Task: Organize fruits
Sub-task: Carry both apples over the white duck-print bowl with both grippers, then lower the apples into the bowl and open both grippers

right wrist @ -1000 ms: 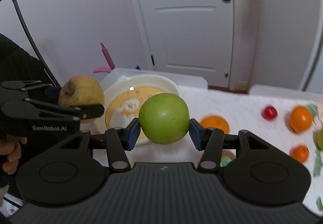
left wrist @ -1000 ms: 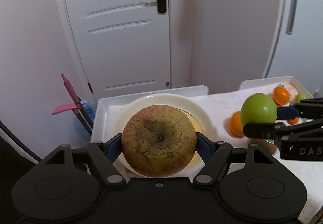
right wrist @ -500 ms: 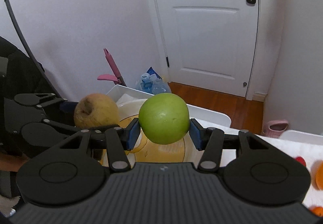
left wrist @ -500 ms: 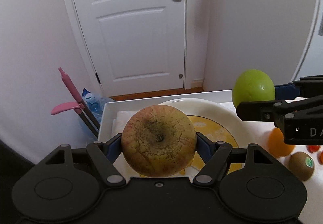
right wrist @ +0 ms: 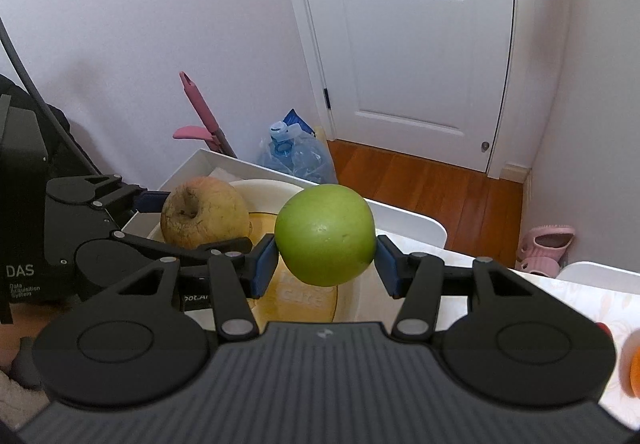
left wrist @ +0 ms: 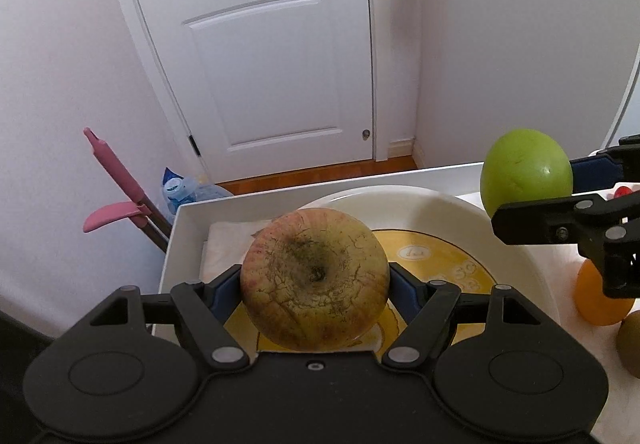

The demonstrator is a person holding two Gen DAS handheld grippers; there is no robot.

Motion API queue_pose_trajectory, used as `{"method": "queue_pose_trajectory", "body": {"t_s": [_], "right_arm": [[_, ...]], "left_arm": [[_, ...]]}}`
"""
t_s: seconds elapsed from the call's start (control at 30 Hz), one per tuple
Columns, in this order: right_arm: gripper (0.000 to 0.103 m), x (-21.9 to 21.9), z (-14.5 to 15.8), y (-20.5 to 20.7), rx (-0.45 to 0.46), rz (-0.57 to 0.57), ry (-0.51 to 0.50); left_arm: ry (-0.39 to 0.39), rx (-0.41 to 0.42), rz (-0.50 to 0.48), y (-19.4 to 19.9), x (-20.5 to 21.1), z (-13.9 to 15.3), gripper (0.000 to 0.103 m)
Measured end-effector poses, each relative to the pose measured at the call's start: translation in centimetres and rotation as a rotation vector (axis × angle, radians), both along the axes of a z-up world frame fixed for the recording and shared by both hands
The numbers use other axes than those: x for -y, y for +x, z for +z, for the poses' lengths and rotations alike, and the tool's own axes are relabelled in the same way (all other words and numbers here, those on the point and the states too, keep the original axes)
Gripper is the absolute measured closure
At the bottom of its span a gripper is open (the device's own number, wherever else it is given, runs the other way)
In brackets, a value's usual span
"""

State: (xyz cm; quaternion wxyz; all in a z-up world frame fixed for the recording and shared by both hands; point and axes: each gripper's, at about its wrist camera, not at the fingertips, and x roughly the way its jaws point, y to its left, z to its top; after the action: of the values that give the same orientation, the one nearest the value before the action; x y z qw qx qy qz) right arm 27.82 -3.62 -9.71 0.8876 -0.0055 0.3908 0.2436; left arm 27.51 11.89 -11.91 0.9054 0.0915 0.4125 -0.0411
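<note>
Russet apple [left wrist: 315, 278]: I have it clamped between the blue pads of my left gripper [left wrist: 316, 284], stem dimple facing the camera, hanging over the plate's near-left part.
Green apple [right wrist: 325, 234]: pinched between the pads of my right gripper [right wrist: 326, 260], held over the plate's right side, just beside the russet apple but not touching it.
Plate [left wrist: 516, 264]: white rim, yellow printed centre, nothing lying in it that I can see; it sits in a white tray [left wrist: 180, 236] at the table's left end.
Loose fruit: an orange [left wrist: 596, 304] and a kiwi [left wrist: 630, 344] lie on the tablecloth just right of the plate; something small and red shows behind my right gripper, too hidden to name.
Step in hand: I judge this the carry-in, both apples over the plate and neither set down.
Next move: I would lower each apple until it rests on the yellow centre, then part the pads, one side at a time so the two do not knock together.
Risk: round fruit may roll on the dished plate, so I would release low and keep the apples apart.
Surroundings: white door [right wrist: 416, 44], pink-handled tool [left wrist: 116, 180] and a water bottle [right wrist: 296, 156] on the floor beyond the tray.
</note>
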Motion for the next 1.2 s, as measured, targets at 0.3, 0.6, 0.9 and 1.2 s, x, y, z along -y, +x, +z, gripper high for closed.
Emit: {"method": "queue_pose_trajectory", "body": {"t_s": [0.3,0.6,0.9,1.2], "right_arm": [[0.036,0.1,1.0,0.4,0.004,0.018,0.008],[0.036,-2.1,-0.3,1.2,0.003,0.153,-0.063],[0.036,-4.5,-2.8,1.8,0.011,0.255,-0.134],[0.008,-4.4,-2.6,1.4,0.057,0.237,-0.150]], "left_arm": [[-0.025,0.051,0.005,-1.4,-0.8,2.3,0.000],[-0.036,0.023,0.079,-3.9,-2.2,2.8,0.000],[-0.008,-0.007,0.160,-5.8,-3.2,2.1,0.000],[-0.041,-0.025,0.176,-6.1,-3.3,2.1,0.000]]}}
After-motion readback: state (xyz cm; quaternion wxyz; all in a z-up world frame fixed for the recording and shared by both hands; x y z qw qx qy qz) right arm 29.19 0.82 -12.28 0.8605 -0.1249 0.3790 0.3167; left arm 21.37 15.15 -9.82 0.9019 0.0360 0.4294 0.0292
